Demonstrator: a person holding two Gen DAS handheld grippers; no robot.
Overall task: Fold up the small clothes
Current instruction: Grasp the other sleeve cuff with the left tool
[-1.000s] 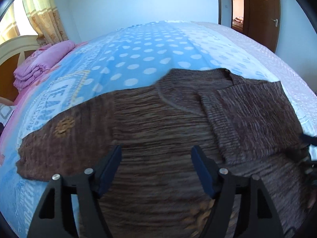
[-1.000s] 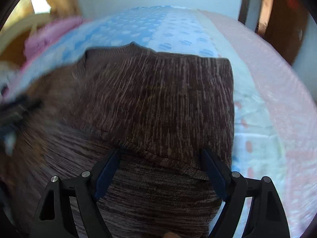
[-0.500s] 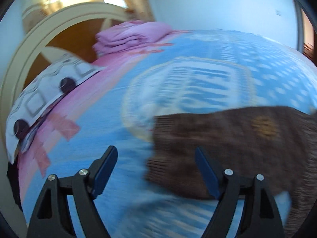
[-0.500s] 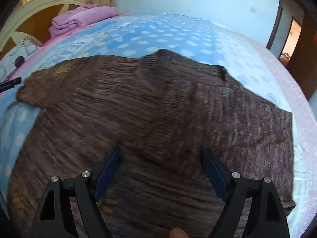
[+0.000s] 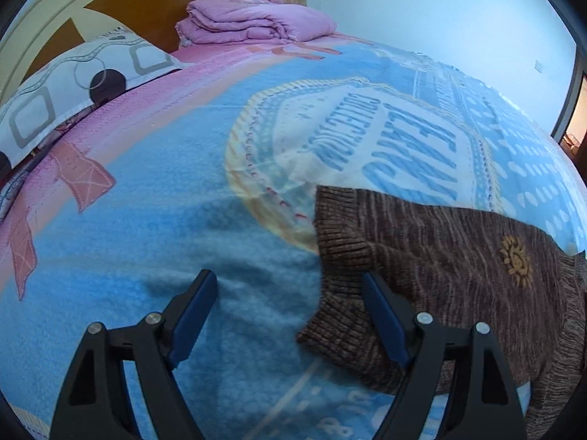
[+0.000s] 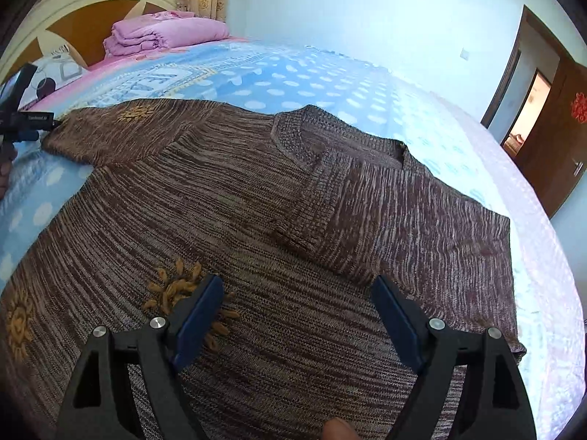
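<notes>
The left gripper (image 5: 288, 304) points steeply down at the blanket (image 5: 154, 220), at the outer end of the stretched sleeve (image 5: 422, 256) of the brown sweater (image 6: 256, 220); its jaws stand wide apart and grasp nothing; the blue pad of the right finger (image 5: 381, 315) is over the ribbed cuff (image 5: 341, 253), the left finger is over bare blanket, and I cannot tell if the pad touches the wool. In the right wrist view this gripper (image 6: 25, 121) appears small at the far left edge, just beside the tip of the sleeve.

The right gripper (image 6: 297, 315) also tilts down, above the body of the sweater; its fingers are released, wide apart, with only flat knit under them; a fingertip of the person (image 6: 337, 429) shows at the bottom edge.

The sweater lies flat on the bed, collar (image 6: 304, 139) toward the far side; the sleeve on the right side (image 6: 422, 220) is folded over the chest, the other lies out to the left; yellow sun motifs (image 6: 183, 286) are on the knit.

At the left, by the headboard (image 5: 73, 7), lies a patterned pillow (image 5: 73, 84); next to it a folded pink quilt (image 5: 253, 18); at the far right a brown door (image 6: 554, 128) stands open. Nothing lies between the grippers and the sweater.
</notes>
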